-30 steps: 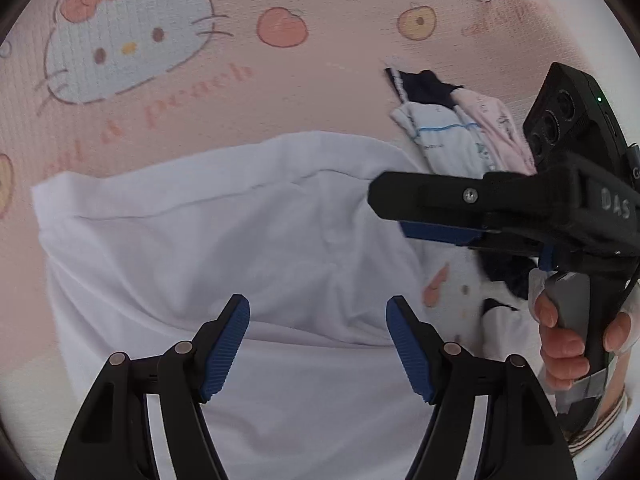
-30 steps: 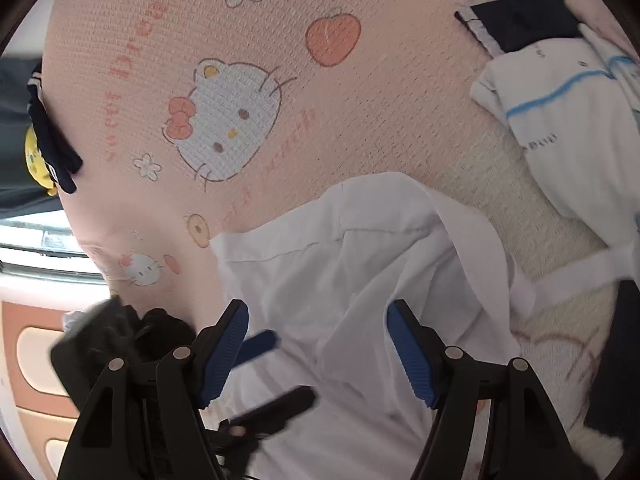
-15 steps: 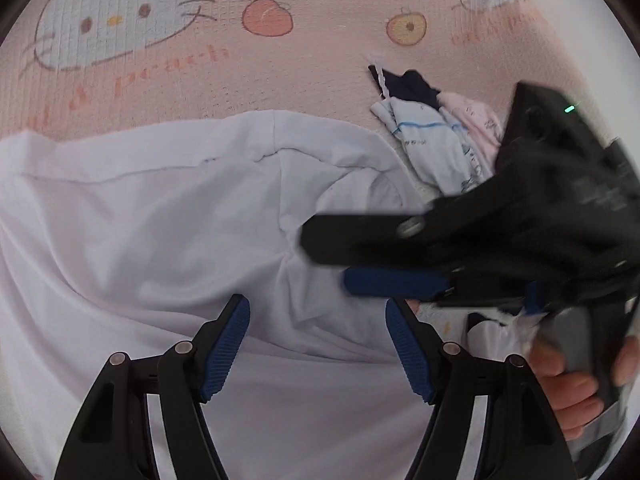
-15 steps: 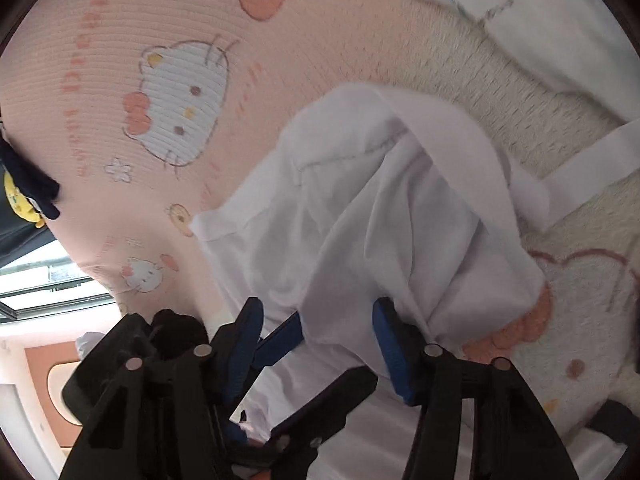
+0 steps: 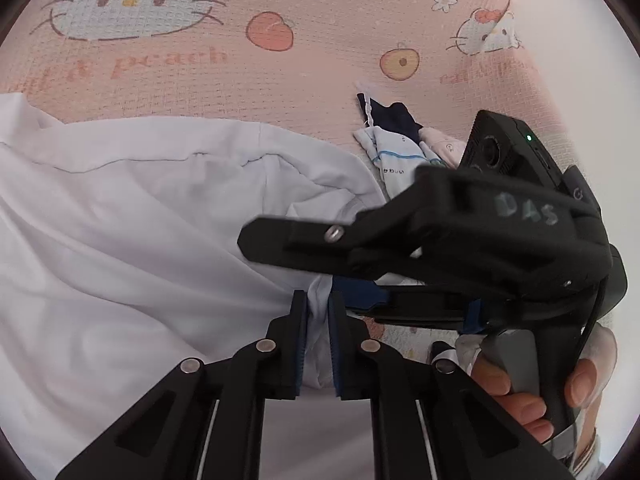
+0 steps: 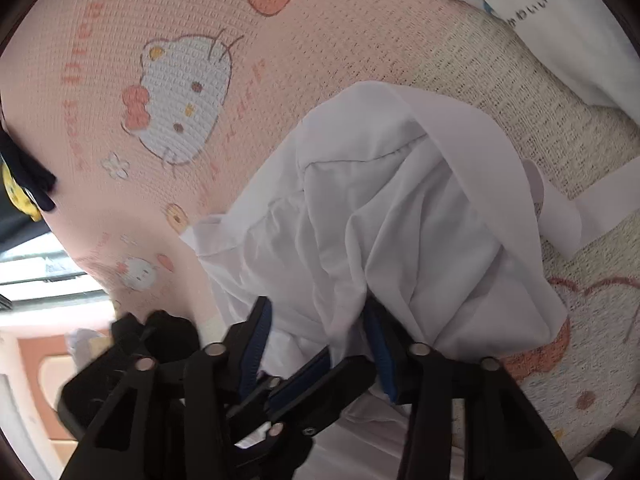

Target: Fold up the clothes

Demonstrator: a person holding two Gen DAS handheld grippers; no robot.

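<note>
Grasp step: left gripper pinches a fold of the white shirt lying on the pink mat; right gripper, just beside, half-closed and closing around cloth, not visibly clamped. Next: lift together.

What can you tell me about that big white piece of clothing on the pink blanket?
The white garment is thin, smooth fabric with stitched seams, lying crumpled and bunched on the pink cartoon-print blanket. The left gripper is shut on a pinched fold of it. The right gripper has just been closing with a bunch of the cloth between its jaws. A flat white strip trails off to one side.
</note>
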